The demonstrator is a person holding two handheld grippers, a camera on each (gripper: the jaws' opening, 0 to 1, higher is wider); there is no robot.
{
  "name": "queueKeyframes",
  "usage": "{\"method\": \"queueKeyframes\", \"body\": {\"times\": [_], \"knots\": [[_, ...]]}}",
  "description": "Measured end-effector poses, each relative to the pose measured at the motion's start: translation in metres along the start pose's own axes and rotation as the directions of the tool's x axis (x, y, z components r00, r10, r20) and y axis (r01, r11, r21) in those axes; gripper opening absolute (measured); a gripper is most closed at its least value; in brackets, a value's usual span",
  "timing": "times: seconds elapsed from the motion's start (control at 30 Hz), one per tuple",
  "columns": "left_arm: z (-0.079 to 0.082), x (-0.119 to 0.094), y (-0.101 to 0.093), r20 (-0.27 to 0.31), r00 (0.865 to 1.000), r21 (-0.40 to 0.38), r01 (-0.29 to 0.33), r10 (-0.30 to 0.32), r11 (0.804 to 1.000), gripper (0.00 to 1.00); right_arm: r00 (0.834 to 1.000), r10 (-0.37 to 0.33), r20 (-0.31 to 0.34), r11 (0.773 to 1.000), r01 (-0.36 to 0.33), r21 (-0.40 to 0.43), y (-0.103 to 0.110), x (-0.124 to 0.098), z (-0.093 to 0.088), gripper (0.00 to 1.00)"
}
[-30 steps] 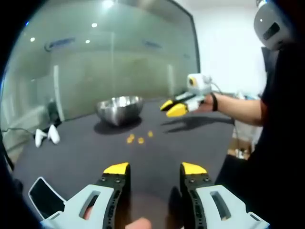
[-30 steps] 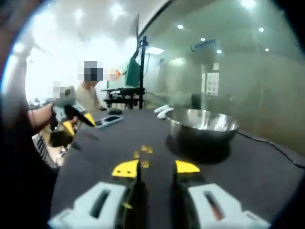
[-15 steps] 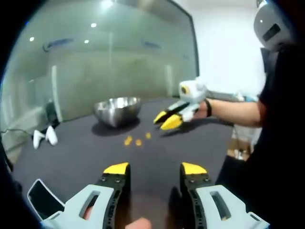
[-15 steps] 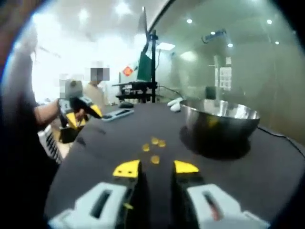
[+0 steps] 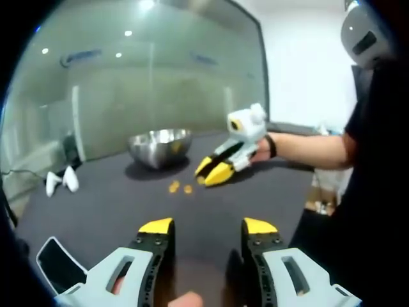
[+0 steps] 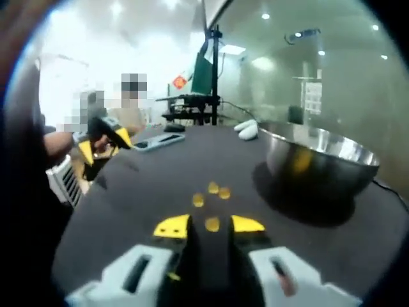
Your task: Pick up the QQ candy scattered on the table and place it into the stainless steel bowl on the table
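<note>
Right gripper (image 6: 209,225): yellow-tipped jaws spread, a round yellow candy (image 6: 211,224) between them on the dark matte table (image 6: 147,185). Polished steel bowl (image 6: 316,160) at right. Left gripper (image 5: 209,226): jaws spread.

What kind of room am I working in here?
Probably an office or lab: a frosted glass partition wall behind the dark table, recessed ceiling lights, and a stand with equipment past the table's far end.

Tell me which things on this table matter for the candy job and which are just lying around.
For the job:
- QQ candies
- stainless steel bowl
- right gripper, open
- left gripper, open

Lying about:
- phone
- white objects
- cable
</note>
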State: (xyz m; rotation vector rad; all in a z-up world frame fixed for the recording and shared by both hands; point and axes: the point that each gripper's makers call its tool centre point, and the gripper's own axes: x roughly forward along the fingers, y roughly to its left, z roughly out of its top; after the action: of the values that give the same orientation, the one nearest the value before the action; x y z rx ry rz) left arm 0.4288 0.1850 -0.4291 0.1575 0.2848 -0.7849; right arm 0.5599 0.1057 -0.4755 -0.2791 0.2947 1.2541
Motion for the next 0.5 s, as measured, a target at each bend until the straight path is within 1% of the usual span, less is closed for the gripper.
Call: {"method": "queueKeyframes", "body": {"times": [0.07, 0.3, 0.43, 0.5], "knots": [[0.0004, -0.0008, 0.0000, 0.002, 1.000, -0.001, 0.001, -0.001, 1.000, 0.43, 1.000, 0.006, -0.018, 1.000, -0.006, -0.018, 0.0015, 0.0039, -0.0035, 0.20], [-0.0031, -0.0032, 0.0021, -0.004, 1.000, -0.007, -0.008, 0.008, 1.000, 0.43, 1.000, 0.020, -0.012, 1.000, -0.020, -0.019, 0.0038, 0.0084, -0.0018, 0.14], [-0.0044, -0.0033, 0.0016, -0.007, 1.000, -0.009, -0.008, 0.008, 1.000, 0.43, 1.000, 0.023, -0.007, 1.000, -0.023, -0.005, 0.0033, 0.0087, -0.0018, 0.13], [-0.0049, -0.0033, 0.0012, -0.008, 1.000, -0.010, -0.006, 0.006, 1.000, 0.43, 1.000, 0.018, -0.005, 1.000, -0.018, -0.013, 0.0023, 0.0086, -0.0018, 0.10]]}}
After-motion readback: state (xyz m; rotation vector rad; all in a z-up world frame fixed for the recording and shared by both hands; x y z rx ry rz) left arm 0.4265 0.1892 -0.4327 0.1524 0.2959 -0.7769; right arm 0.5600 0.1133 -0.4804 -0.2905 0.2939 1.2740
